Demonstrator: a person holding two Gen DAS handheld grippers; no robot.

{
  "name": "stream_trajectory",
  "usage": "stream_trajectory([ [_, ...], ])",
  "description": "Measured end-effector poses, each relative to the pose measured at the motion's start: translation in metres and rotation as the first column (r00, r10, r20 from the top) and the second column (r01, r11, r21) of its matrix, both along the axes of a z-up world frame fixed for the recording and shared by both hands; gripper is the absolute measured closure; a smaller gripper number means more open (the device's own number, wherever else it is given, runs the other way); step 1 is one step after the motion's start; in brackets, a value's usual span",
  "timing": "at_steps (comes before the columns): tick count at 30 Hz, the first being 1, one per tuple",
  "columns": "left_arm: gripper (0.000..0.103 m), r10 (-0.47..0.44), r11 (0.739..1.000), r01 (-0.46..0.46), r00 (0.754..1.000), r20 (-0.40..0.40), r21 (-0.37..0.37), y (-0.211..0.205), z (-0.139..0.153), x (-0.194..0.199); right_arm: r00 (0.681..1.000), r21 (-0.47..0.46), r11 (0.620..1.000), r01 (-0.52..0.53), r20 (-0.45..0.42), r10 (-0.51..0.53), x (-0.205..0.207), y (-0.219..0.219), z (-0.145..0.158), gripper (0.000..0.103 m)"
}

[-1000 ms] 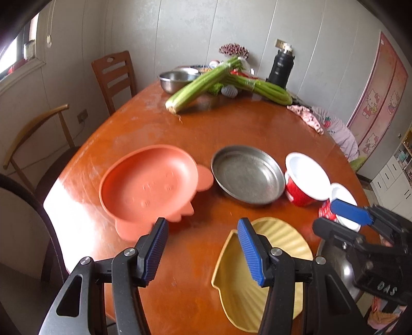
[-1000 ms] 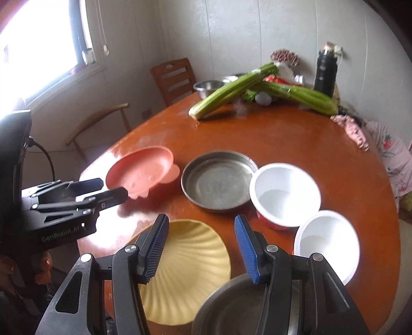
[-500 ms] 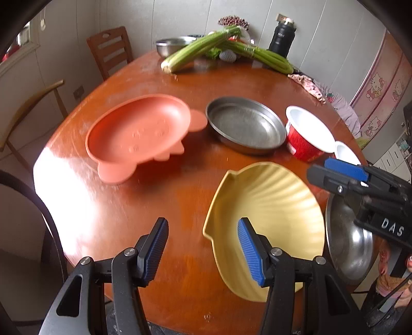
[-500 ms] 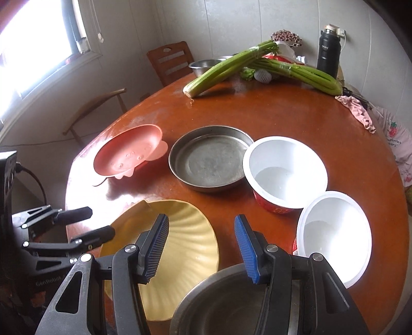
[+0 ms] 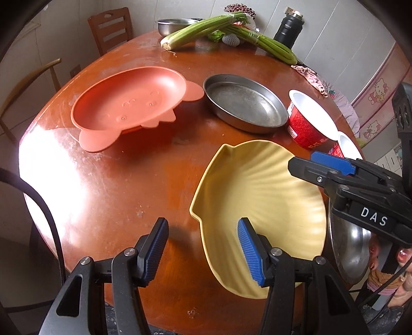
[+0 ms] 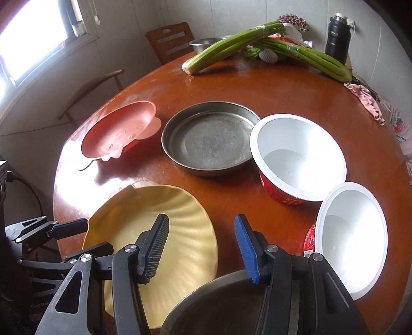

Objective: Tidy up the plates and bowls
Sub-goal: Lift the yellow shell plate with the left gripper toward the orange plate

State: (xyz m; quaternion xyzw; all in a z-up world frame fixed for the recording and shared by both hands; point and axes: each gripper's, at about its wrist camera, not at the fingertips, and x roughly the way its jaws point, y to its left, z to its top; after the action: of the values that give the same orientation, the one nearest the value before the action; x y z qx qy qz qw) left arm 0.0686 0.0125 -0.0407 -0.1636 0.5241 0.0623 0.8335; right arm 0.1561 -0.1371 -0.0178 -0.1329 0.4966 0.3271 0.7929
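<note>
A yellow shell-shaped plate (image 5: 260, 190) (image 6: 185, 232) lies near the table's front edge. My left gripper (image 5: 203, 247) is open, its jaws either side of the plate's left rim, above it. My right gripper (image 6: 200, 247) is open, over the gap between the yellow plate and a steel bowl (image 6: 226, 306) (image 5: 347, 252) at the front edge. Farther back lie a pink animal-shaped plate (image 5: 128, 103) (image 6: 118, 131), a steel pan (image 5: 244, 103) (image 6: 208, 136) and two white-lined red bowls (image 6: 298, 154) (image 6: 352, 237).
The round wooden table (image 5: 116, 180) carries celery bunches (image 6: 231, 46), a small steel bowl (image 5: 172, 24) and a black flask (image 6: 337, 38) at the back. Wooden chairs (image 5: 110, 28) stand at the far left. A pink cloth (image 6: 365, 98) hangs at the right edge.
Both grippers have moved down and forward toward the table over the last second. The left gripper has come over the yellow plate's left rim. No dish has moved.
</note>
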Motion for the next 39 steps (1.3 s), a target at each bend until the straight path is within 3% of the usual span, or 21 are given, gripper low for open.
stream_trajectory([
  [6,0.047,-0.018,1.000,0.018,1.000,0.012,0.002,-0.005,0.001,0.002,1.000,-0.049,0.999,-0.010,0.007,0.010,0.001,0.009,-0.006,0.051],
  [10,0.048,-0.025,1.000,0.025,0.999,0.021,0.001,-0.006,0.000,0.004,0.999,-0.080,0.996,-0.033,-0.005,0.033,0.003,0.017,-0.013,0.059],
  [11,0.052,-0.025,1.000,0.026,0.999,0.025,-0.004,-0.006,0.000,0.005,0.999,-0.082,0.996,-0.040,-0.012,0.039,0.002,0.018,-0.015,0.061],
  [20,0.066,0.008,1.000,-0.007,0.999,0.053,-0.024,0.011,0.003,0.007,0.998,-0.048,0.998,-0.030,-0.057,0.028,0.001,0.024,-0.015,0.063],
  [30,0.066,0.058,0.998,-0.057,0.992,0.111,-0.019,0.042,0.024,0.002,0.997,0.043,0.998,-0.052,-0.059,0.055,-0.012,0.038,0.009,0.062],
  [39,0.066,0.061,0.998,-0.059,0.988,0.139,-0.018,0.059,0.037,-0.001,0.997,0.066,0.996,-0.054,-0.045,0.057,-0.016,0.054,0.023,0.062],
])
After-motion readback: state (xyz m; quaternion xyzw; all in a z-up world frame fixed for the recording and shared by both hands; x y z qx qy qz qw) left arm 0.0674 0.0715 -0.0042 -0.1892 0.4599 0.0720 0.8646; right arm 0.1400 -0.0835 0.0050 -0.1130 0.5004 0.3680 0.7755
